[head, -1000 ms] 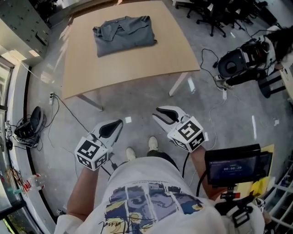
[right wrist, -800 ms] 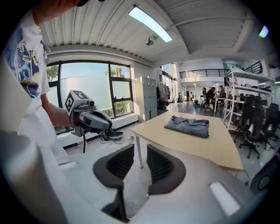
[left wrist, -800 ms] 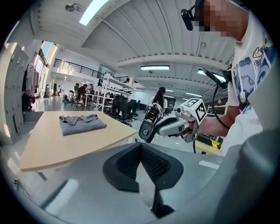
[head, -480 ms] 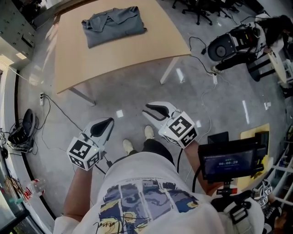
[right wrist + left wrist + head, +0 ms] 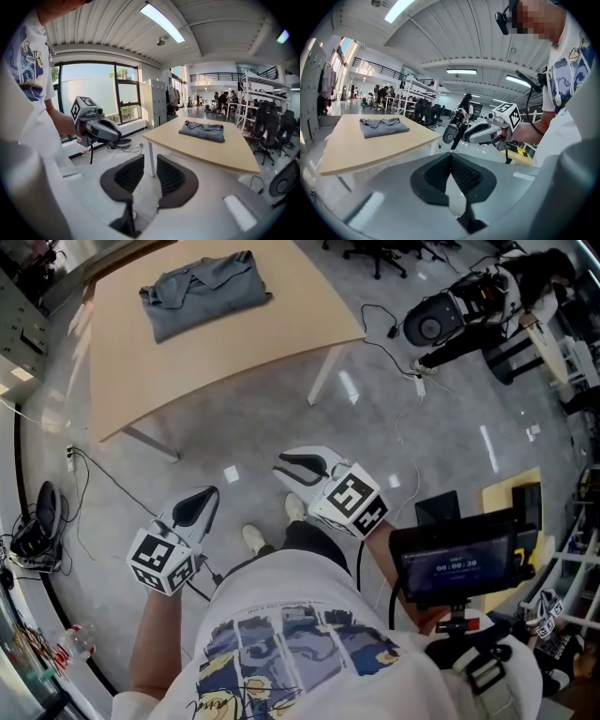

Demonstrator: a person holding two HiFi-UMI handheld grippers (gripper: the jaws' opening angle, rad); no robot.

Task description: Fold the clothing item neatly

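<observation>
Got left tongs (image 5: pixel 207 493) clamped fully together on nothing, right tongs (image 5: pixel 281 467) near them on the right with jaws parted a little, also empty. Found folded grey shirt (image 5: pixel 202 292) lying flat on the light worktop (image 5: pixel 225 348), well ahead of both tongs' tips, touched by neither. Holding both tongs low over the grey floor (image 5: pixel 375 427), angled down, well short of the worktop's near edge.

Bright daylight from window (image 5: pixel 101 79), ceiling strip lights (image 5: pixel 161 22); glare on floor (image 5: pixel 349 387); fisheye edges dark.
</observation>
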